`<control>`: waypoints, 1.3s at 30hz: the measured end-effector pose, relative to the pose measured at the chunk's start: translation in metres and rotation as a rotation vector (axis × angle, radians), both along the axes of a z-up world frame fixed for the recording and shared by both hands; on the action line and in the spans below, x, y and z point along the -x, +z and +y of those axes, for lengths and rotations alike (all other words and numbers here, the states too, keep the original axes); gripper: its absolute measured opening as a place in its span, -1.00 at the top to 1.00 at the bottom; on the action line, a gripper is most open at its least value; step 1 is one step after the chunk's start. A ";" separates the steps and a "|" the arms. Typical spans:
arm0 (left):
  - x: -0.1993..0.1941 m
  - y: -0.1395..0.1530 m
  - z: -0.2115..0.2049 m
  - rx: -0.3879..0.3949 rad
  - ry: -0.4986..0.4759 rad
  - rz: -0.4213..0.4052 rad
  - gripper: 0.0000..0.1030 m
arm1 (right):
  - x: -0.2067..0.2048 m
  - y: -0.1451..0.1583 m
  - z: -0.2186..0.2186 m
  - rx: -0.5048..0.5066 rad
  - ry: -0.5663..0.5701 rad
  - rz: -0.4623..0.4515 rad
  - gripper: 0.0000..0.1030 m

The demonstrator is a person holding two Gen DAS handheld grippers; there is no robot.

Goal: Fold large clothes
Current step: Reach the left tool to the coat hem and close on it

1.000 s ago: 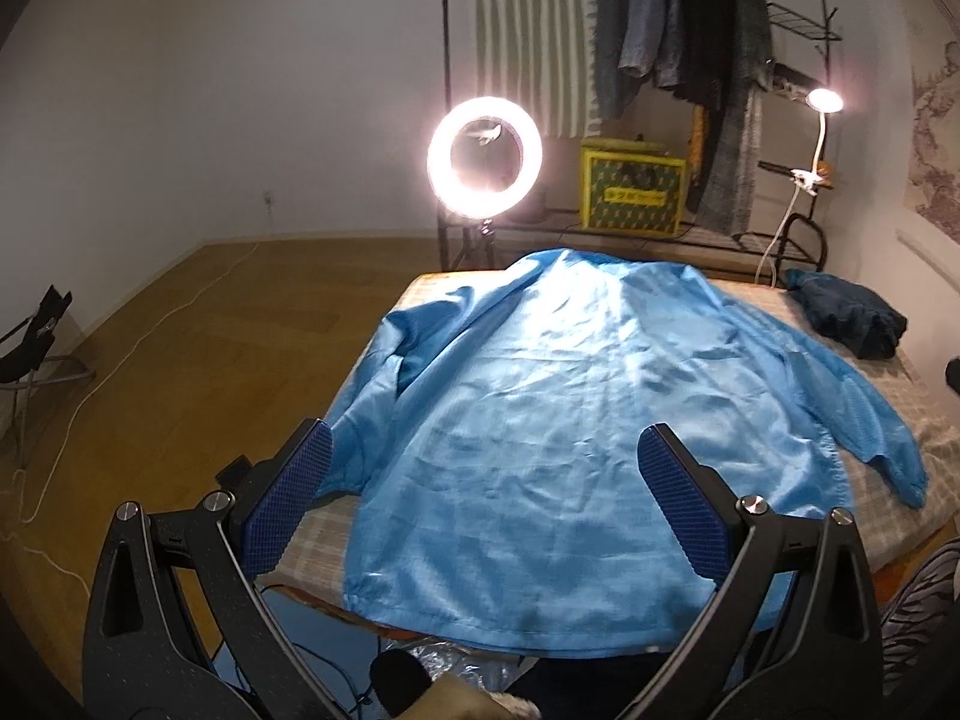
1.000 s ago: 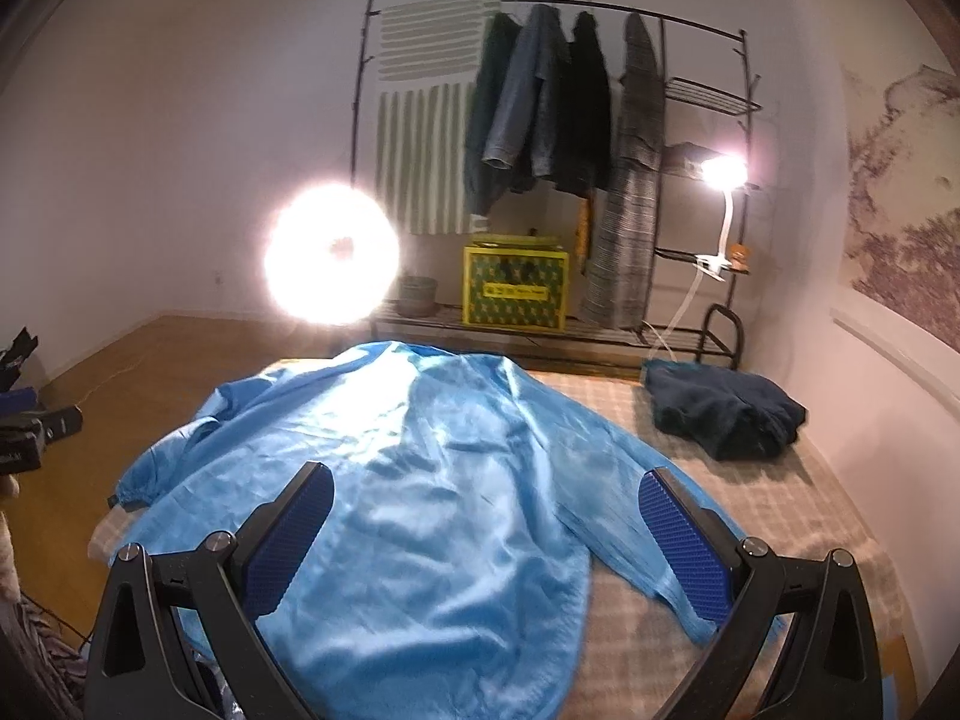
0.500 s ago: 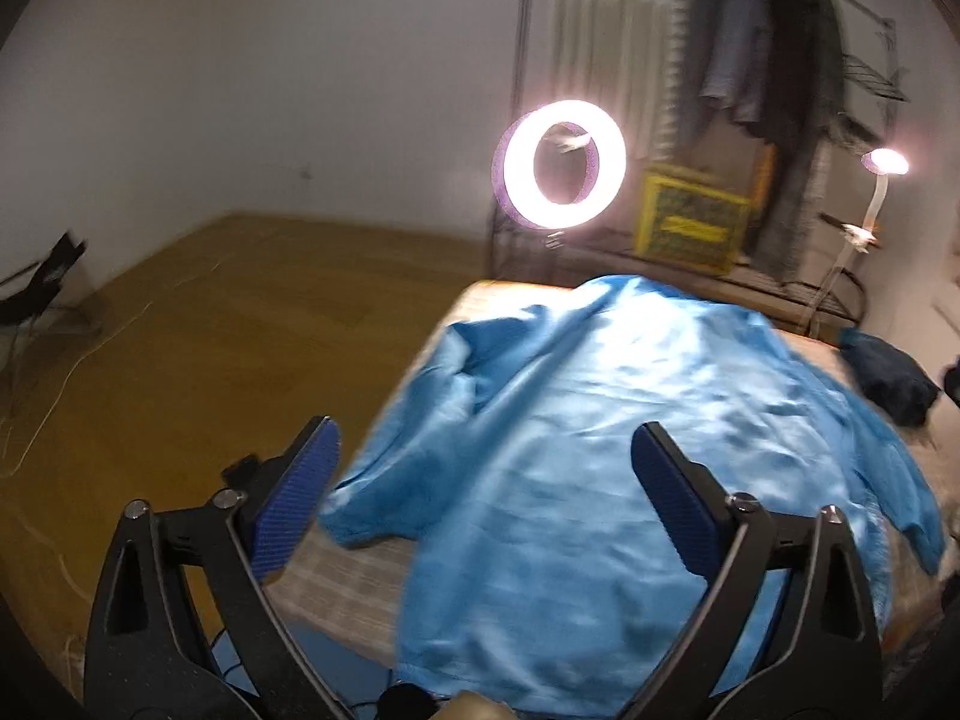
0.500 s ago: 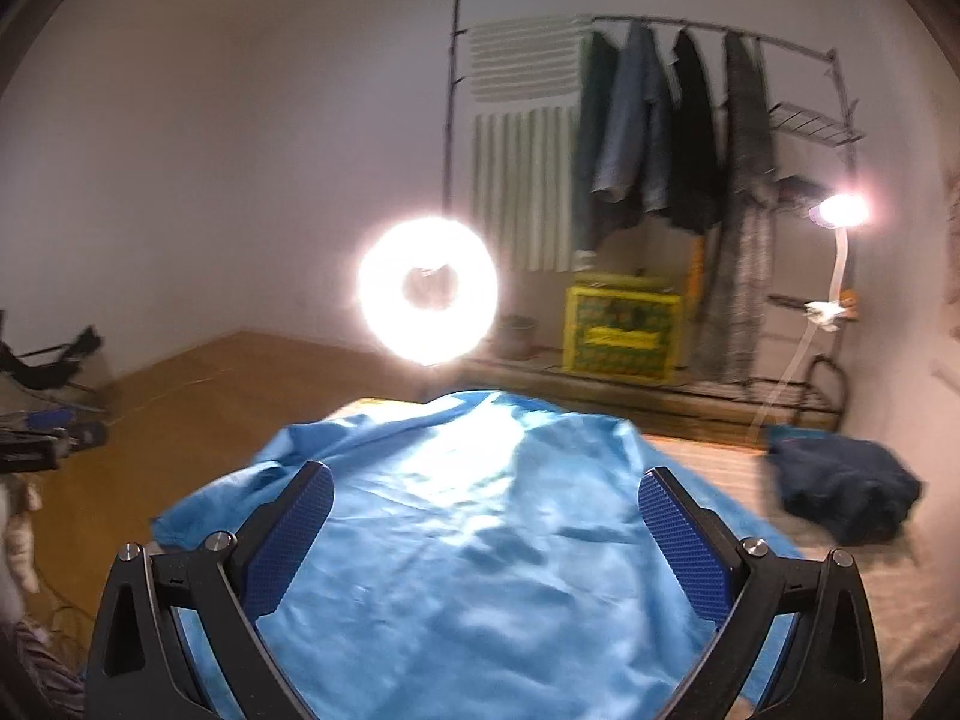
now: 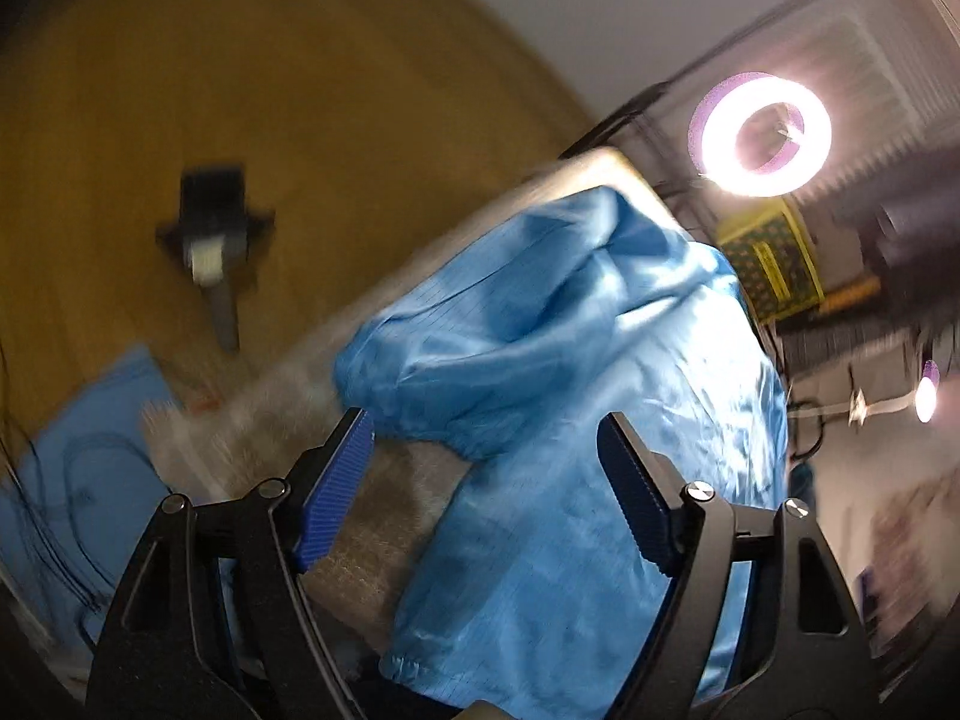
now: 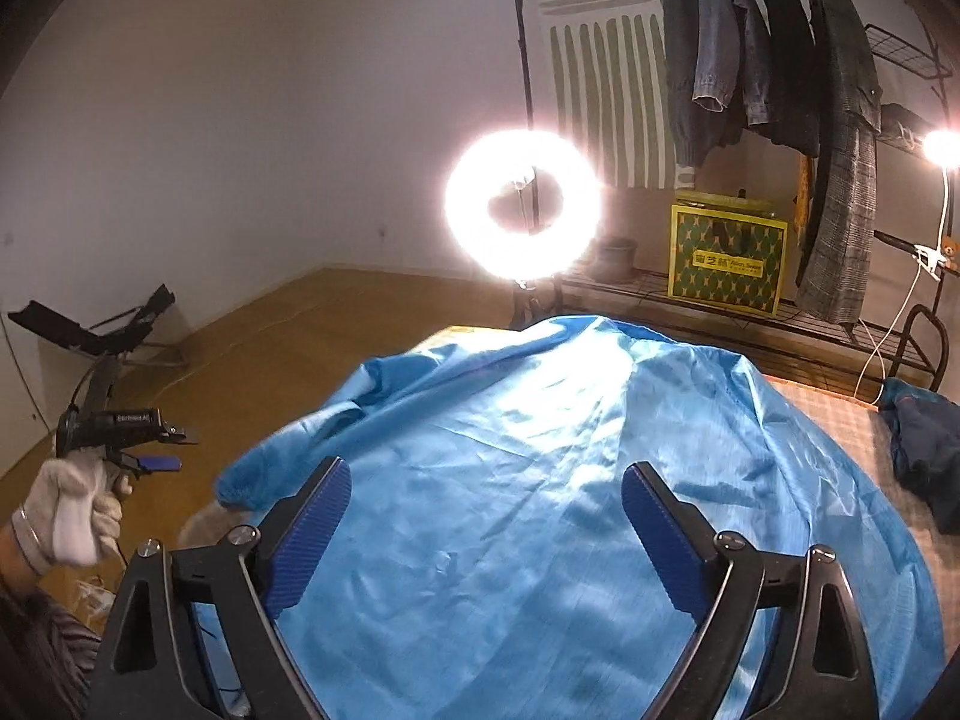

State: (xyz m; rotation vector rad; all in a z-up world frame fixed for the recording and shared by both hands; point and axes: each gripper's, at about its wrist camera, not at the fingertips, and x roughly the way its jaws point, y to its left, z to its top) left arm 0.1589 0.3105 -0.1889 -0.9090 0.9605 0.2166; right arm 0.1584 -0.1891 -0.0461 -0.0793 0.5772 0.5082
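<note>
A large shiny blue coat lies spread over a checked bed. My right gripper hovers above the coat's near middle. Its jaws are closing with only flat cloth below them and nothing pinched. In the left wrist view the picture is tilted and blurred. My left gripper points down at the coat's left sleeve cuff near the bed's edge. These jaws are closing too, and the pads stand clear of the cloth. The right wrist view shows a white-gloved hand holding the left gripper off the bed's left side.
A bright ring light stands behind the bed. A clothes rack, a yellow box and a lamp line the back wall. A dark blue garment lies at the bed's right. A folded chair rests on the wooden floor.
The left view has rolled and dropped toward the left sleeve at the bed's edge. The right gripper has shifted left over the coat. Both pairs of jaws stand narrower.
</note>
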 end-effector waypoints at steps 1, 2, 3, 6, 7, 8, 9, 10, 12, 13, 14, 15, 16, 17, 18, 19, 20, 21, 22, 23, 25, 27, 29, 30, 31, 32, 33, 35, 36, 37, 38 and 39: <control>-0.003 -0.008 0.003 0.021 0.012 0.018 -0.55 | -0.005 -0.006 -0.001 0.004 -0.008 0.021 -0.71; -0.005 -0.017 0.008 0.043 0.029 0.037 -0.55 | -0.010 -0.012 -0.002 -0.002 -0.009 0.055 -0.68; -0.007 -0.028 0.014 0.065 0.049 0.062 -0.55 | -0.014 -0.018 -0.004 -0.013 -0.002 0.088 -0.67; -0.013 -0.045 0.022 0.101 0.082 0.083 -0.55 | -0.020 -0.030 -0.007 0.020 -0.014 0.097 -0.67; -0.015 -0.049 0.023 0.110 0.087 0.087 -0.55 | -0.021 -0.030 -0.007 0.029 -0.017 0.095 -0.67; -0.019 -0.053 0.023 0.123 0.089 0.086 -0.55 | -0.022 -0.031 -0.008 0.033 -0.019 0.095 -0.67; -0.022 -0.056 0.022 0.132 0.086 0.087 -0.54 | -0.025 -0.033 -0.009 0.028 -0.020 0.103 -0.67; -0.024 -0.058 0.024 0.137 0.084 0.088 -0.54 | -0.024 -0.032 -0.010 0.025 -0.022 0.107 -0.67; -0.029 -0.061 0.021 0.142 0.085 0.094 -0.54 | -0.027 -0.033 -0.010 0.033 -0.026 0.109 -0.67; -0.033 -0.063 0.019 0.144 0.083 0.102 -0.48 | -0.028 -0.033 -0.008 0.041 -0.027 0.105 -0.67; -0.037 -0.065 0.019 0.143 0.077 0.111 -0.40 | -0.028 -0.034 -0.006 0.053 -0.029 0.099 -0.67; -0.041 -0.065 0.016 0.132 0.065 0.123 -0.20 | -0.028 -0.035 -0.005 0.066 -0.030 0.093 -0.67; -0.045 -0.066 0.015 0.115 0.053 0.131 0.10 | -0.029 -0.036 -0.003 0.076 -0.031 0.090 -0.67; -0.048 -0.066 0.014 0.100 0.042 0.135 0.29 | -0.029 -0.037 -0.002 0.082 -0.030 0.089 -0.67; -0.050 -0.067 0.013 0.090 0.035 0.135 0.70 | -0.029 -0.038 -0.001 0.088 -0.029 0.089 -0.67; -0.051 -0.066 0.013 0.081 0.031 0.127 0.90 | -0.028 -0.038 0.000 0.090 -0.028 0.090 -0.67; -0.052 -0.063 0.012 0.065 0.033 0.112 0.90 | -0.028 -0.038 0.002 0.093 -0.025 0.090 -0.67; -0.052 -0.057 0.012 0.040 0.033 0.095 0.93 | -0.028 -0.039 0.003 0.098 -0.023 0.090 -0.67; -0.053 -0.052 0.011 0.018 0.030 0.086 0.95 | -0.029 -0.040 0.003 0.100 -0.021 0.090 -0.67; -0.054 -0.040 0.009 -0.022 0.023 0.063 0.96 | -0.029 -0.041 0.005 0.101 -0.018 0.092 -0.67; -0.055 -0.015 0.006 -0.105 0.008 0.010 0.97 | -0.030 -0.043 0.006 0.098 -0.010 0.113 -0.62; -0.054 0.015 -0.001 -0.212 -0.010 -0.043 0.98 | -0.033 -0.046 0.007 0.088 0.008 0.151 -0.47; -0.051 0.054 -0.019 -0.358 -0.061 -0.123 0.98 | -0.036 -0.050 0.010 0.080 0.020 0.187 -0.29; -0.048 0.071 -0.032 -0.428 -0.098 -0.163 0.98 | -0.037 -0.053 0.011 0.075 0.024 0.207 -0.26; -0.045 0.084 -0.044 -0.482 -0.134 -0.191 0.99 | -0.039 -0.055 0.012 0.072 0.026 0.222 -0.21; -0.041 0.097 -0.061 -0.543 -0.187 -0.226 0.98 | -0.040 -0.057 0.012 0.069 0.027 0.235 -0.18; -0.035 0.109 -0.082 -0.600 -0.248 -0.264 0.99 | -0.042 -0.058 0.012 0.058 0.028 0.251 -0.17; -0.021 0.117 -0.124 -0.661 -0.379 -0.319 0.98 | -0.044 -0.061 0.010 0.039 0.023 0.270 -0.14; -0.015 0.116 -0.139 -0.671 -0.433 -0.333 0.98 | -0.047 -0.062 0.008 0.032 0.017 0.281 -0.13; -0.008 0.110 -0.159 -0.679 -0.503 -0.341 0.98 | -0.049 -0.063 0.007 0.028 0.009 0.290 -0.11; -0.004 0.104 -0.171 -0.674 -0.553 -0.337 0.99 | -0.051 -0.063 0.008 0.023 0.004 0.298 -0.09; 0.002 0.095 -0.187 -0.666 -0.620 -0.331 0.98 | -0.054 -0.064 0.007 0.016 0.000 0.310 -0.08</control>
